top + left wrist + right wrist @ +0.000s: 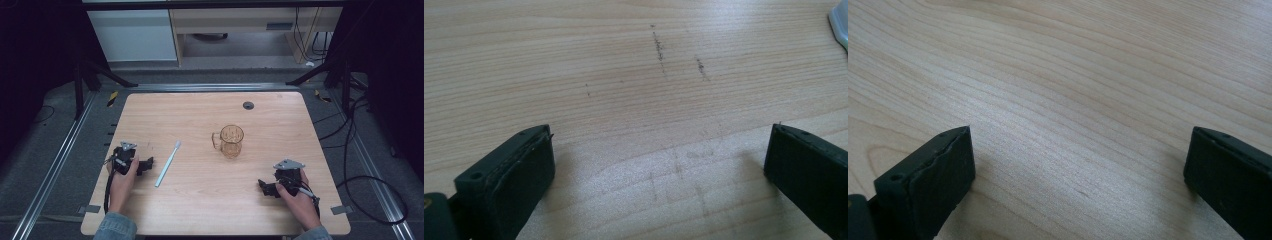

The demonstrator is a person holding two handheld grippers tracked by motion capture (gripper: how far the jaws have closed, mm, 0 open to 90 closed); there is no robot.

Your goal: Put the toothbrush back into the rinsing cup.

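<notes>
A clear amber mug (230, 141) with its handle to the left stands upright near the middle of the wooden table (200, 200). A pale blue toothbrush (167, 163) lies flat to the mug's left, head pointing away from me. My left gripper (149, 164) rests on the table just left of the toothbrush, jaws pointing right; seen from its own camera, the left gripper (659, 150) stands open over bare wood. A pale corner of the toothbrush (840, 22) shows at the top right there. My right gripper (262, 186) rests near the front right, and up close the right gripper (1078, 150) is open and empty.
A small dark round cap (248, 105) sits in the tabletop near the far edge. Black cables (350, 165) trail on the floor to the right of the table. Metal rails (55, 165) run along both sides.
</notes>
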